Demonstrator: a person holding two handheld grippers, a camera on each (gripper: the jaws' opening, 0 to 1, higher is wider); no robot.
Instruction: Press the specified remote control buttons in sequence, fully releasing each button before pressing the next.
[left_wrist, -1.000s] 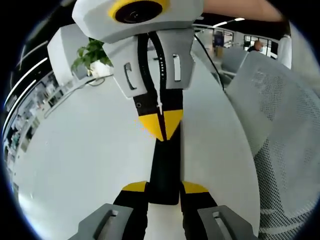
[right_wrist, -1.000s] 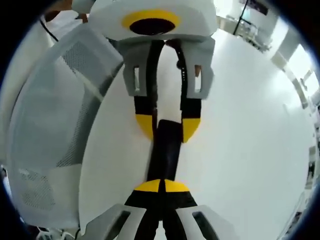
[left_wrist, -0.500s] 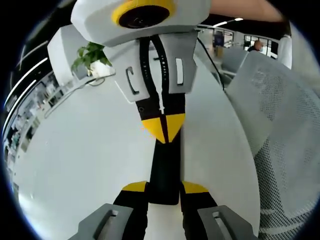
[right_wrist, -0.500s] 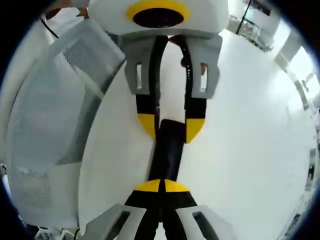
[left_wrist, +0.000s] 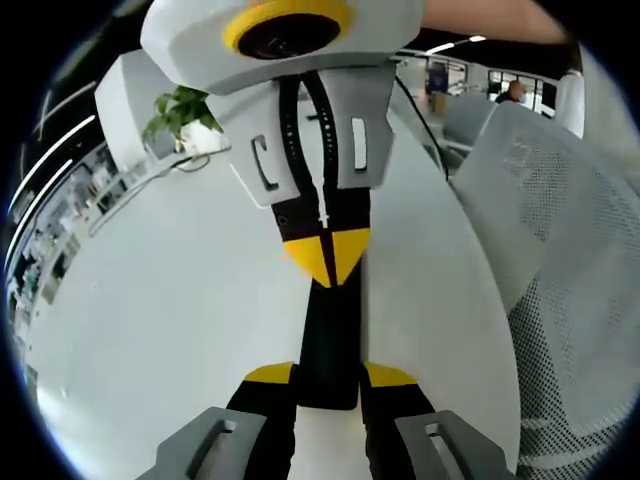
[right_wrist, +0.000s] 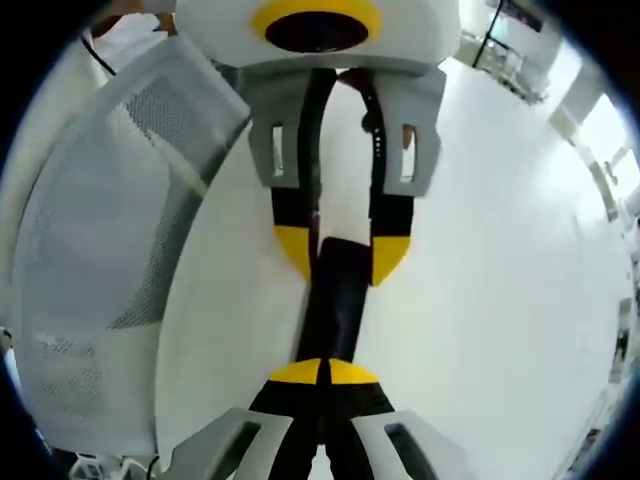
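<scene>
- Left gripper is sitting at the bottom centre of the left gripper view, its yellow-tipped jaws clamping the near end of the black remote control from both sides
- Remote control is running up the middle of that frame from the jaws, lying on the white table
- Right gripper is coming down from the top centre of the left gripper view, yellow tips brought together to a point and touching the far end of the remote
- In the right gripper view the right gripper is rising from the bottom centre, jaws together with no gap between the yellow tips, resting on the remote control; which button is under them is hidden
- Left gripper is hanging from the top centre of the right gripper view, its two yellow tips straddling the far end of the remote
- White mesh chair is filling the right side of the left gripper view, just beside the table edge; the same chair is taking up the left side of the right gripper view
- Potted plant is standing in the upper left of the left gripper view, well behind the grippers
- Bare white table is spreading across the right half of the right gripper view
</scene>
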